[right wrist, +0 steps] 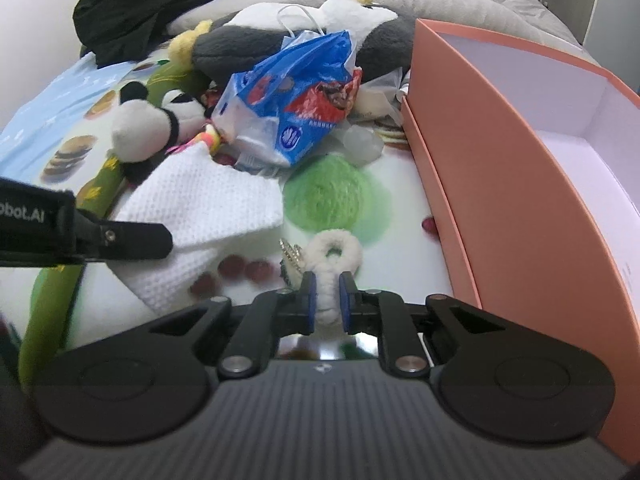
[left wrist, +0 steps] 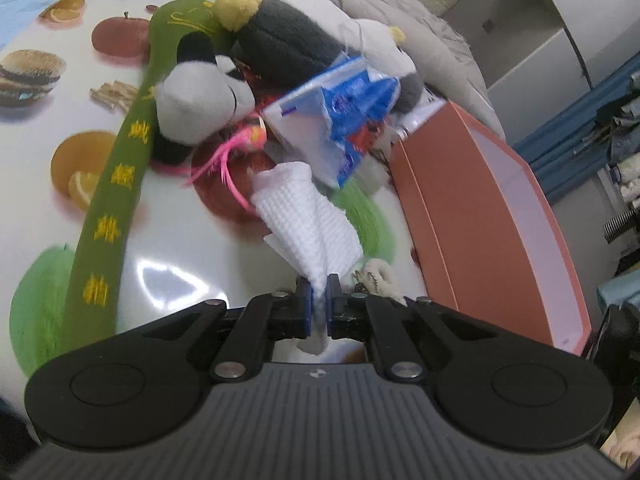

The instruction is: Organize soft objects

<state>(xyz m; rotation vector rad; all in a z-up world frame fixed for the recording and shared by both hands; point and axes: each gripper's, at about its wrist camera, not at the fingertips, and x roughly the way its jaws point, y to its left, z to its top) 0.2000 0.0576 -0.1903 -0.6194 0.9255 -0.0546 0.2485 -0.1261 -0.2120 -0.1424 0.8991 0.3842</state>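
Observation:
My left gripper (left wrist: 319, 286) is shut on a corner of the white waffle cloth (left wrist: 308, 220), which trails forward over the table; the cloth also shows in the right wrist view (right wrist: 200, 208) with the left gripper's finger (right wrist: 128, 240) on it. My right gripper (right wrist: 328, 284) is shut on a white fuzzy ring keychain (right wrist: 334, 252) with a gold charm (right wrist: 292, 256); that keychain also shows in the left wrist view (left wrist: 378, 276). An open pink box (right wrist: 480, 168) stands to the right, its white inside bare.
A pile lies ahead: a panda plush (right wrist: 140, 128), a green plush strip with yellow characters (left wrist: 116, 184), a grey-and-white plush (right wrist: 248, 44), a blue plastic bag (right wrist: 296, 100). Black clothing (right wrist: 136, 4) and grey bedding (right wrist: 460, 0) lie behind. The tablecloth (left wrist: 48, 120) is fruit-printed.

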